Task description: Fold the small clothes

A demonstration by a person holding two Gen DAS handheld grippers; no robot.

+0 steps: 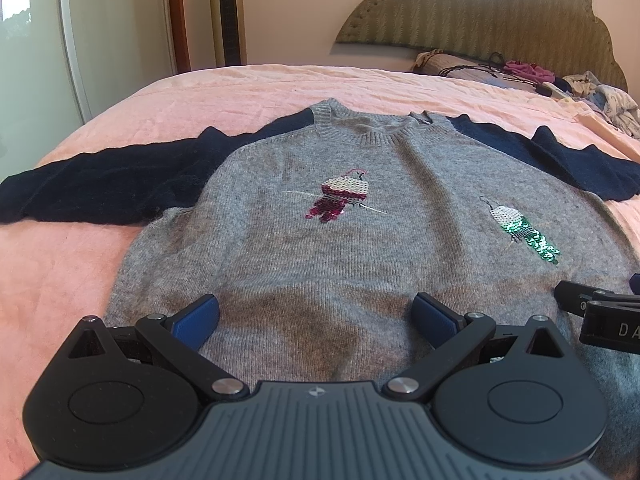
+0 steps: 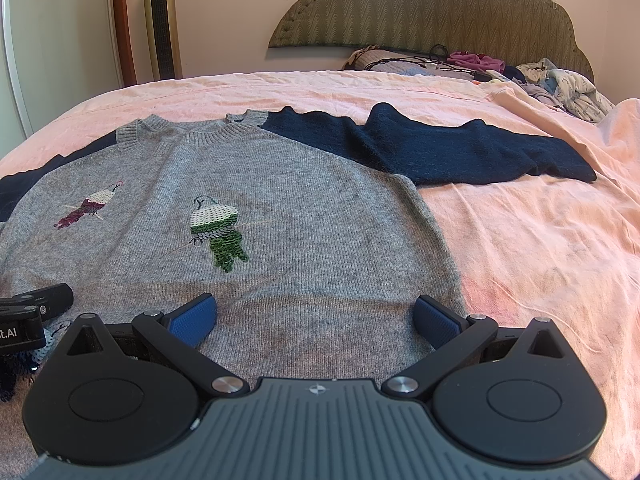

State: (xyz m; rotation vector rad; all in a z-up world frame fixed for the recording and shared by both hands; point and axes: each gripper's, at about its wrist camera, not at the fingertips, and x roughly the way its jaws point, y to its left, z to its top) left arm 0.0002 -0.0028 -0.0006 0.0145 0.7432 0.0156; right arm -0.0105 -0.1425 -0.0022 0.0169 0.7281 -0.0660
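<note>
A small grey knit sweater (image 1: 320, 248) with navy sleeves and two sequin birds lies flat, front up, on the pink bedspread (image 1: 240, 88). Its left sleeve (image 1: 100, 188) and right sleeve (image 2: 460, 148) are spread out sideways. My left gripper (image 1: 316, 314) is open and empty, over the lower left part of the sweater. My right gripper (image 2: 316, 314) is open and empty, over the lower right part of the sweater (image 2: 300, 220), close to its right side edge. Each gripper shows at the edge of the other's view: the right one (image 1: 600, 312), the left one (image 2: 28, 312).
A heap of other clothes (image 2: 560, 80) and a pillow with cords (image 2: 400, 62) lie by the padded headboard (image 2: 440, 8) at the far right. A tower fan (image 2: 160, 20) and a wardrobe stand beyond the bed's far left. Bare bedspread (image 2: 540, 240) lies right of the sweater.
</note>
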